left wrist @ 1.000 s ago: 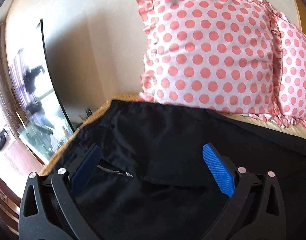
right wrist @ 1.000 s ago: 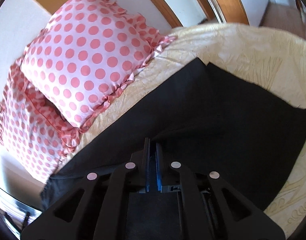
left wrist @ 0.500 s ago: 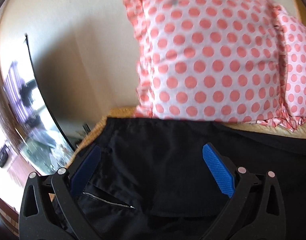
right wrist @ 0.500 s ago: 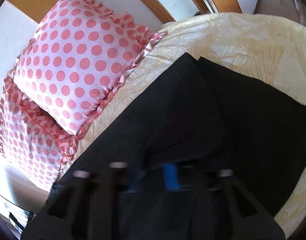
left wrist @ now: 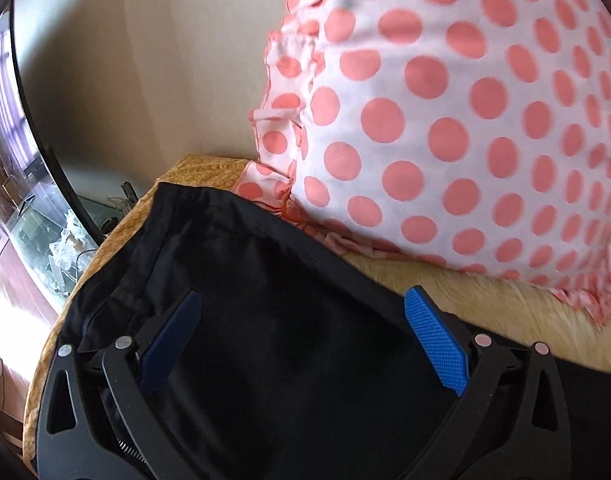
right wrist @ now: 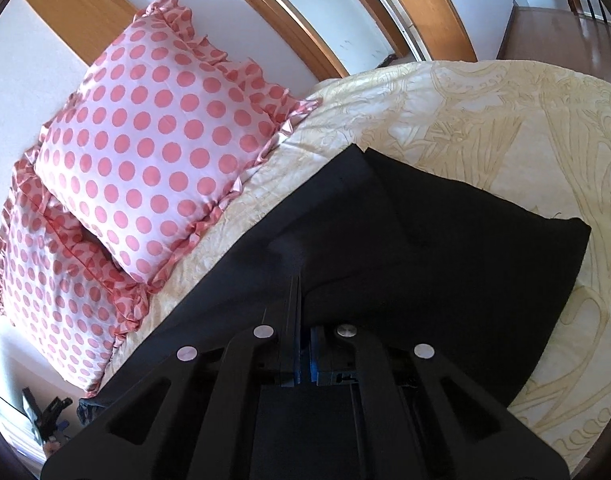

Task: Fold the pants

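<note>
The black pants lie lengthwise across the bed below the polka-dot pillows, the right gripper pinching a fold, the left gripper spread wide over the waistband end.

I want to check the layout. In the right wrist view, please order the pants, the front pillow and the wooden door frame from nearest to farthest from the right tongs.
1. Pants: pinched in the shut right tongs, spread ahead on the bed.
2. Front pillow: to the upper left, beyond the pants' edge.
3. Door frame: at the top, past the bed.
</note>
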Action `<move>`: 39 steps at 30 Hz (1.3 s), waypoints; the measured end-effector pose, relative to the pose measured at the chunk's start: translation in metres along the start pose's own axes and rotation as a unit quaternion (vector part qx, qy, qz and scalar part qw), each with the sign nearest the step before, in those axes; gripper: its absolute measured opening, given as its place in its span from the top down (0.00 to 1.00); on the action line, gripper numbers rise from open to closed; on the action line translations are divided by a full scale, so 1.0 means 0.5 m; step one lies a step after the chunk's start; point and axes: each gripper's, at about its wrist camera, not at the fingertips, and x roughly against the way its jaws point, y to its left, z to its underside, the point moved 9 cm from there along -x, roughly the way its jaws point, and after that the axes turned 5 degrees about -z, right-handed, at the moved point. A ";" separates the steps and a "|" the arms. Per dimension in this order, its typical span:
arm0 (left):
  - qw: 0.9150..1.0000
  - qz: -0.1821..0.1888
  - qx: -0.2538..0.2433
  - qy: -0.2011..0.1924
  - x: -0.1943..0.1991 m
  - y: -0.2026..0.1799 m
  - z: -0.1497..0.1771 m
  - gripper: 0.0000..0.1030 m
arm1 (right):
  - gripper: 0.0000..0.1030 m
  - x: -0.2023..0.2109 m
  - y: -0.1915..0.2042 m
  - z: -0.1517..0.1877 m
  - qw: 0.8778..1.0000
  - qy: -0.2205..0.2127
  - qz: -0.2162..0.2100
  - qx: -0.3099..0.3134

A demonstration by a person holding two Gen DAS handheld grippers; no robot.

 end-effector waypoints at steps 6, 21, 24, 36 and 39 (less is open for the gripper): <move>0.995 0.057 0.043 0.062 -0.074 -0.039 -0.010 0.34 | 0.97 -0.006 0.001 -0.002 1.000 0.005 0.005 0.008; 0.991 0.053 0.088 0.084 -0.081 -0.011 0.007 0.91 | 0.97 -0.004 0.024 -0.022 0.999 -0.007 0.003 0.047; 0.994 0.055 0.077 0.050 -0.007 0.008 0.013 0.92 | 0.97 0.003 0.027 -0.032 0.999 -0.010 -0.003 0.049; 0.993 0.068 0.077 -0.059 0.362 0.177 0.272 0.92 | 0.97 0.085 -0.005 -0.062 0.998 -0.030 -0.009 0.053; 0.993 0.057 0.089 -0.049 0.370 0.189 0.359 0.92 | 0.97 0.105 -0.031 -0.053 0.999 -0.026 -0.008 0.045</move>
